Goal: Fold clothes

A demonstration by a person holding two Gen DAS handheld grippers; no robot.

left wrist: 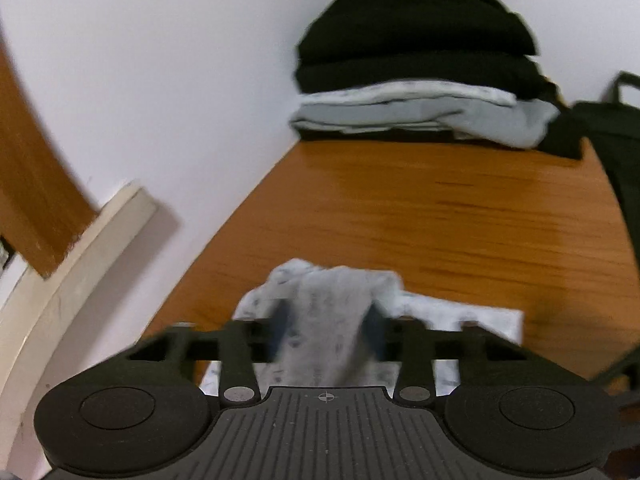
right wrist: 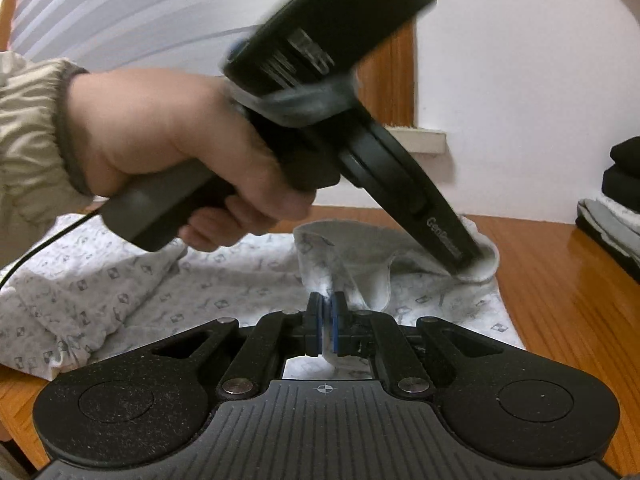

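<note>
A white patterned garment [right wrist: 168, 280] lies spread on the wooden table [right wrist: 568, 304]. My right gripper [right wrist: 328, 312] is shut on a lifted fold of it near the middle. My left gripper [left wrist: 326, 322] has its fingers apart with the garment's fabric [left wrist: 332, 304] bunched between them; the view is blurred. In the right wrist view the left gripper [right wrist: 474, 264], held by a hand [right wrist: 180, 148], presses its tip into the garment's far right edge.
A stack of folded clothes [left wrist: 416, 68], black on top and grey below, sits at the far end of the table [left wrist: 440, 208] by the white wall. A dark bag [left wrist: 612, 136] lies beside it. The stack also shows in the right wrist view [right wrist: 620, 200].
</note>
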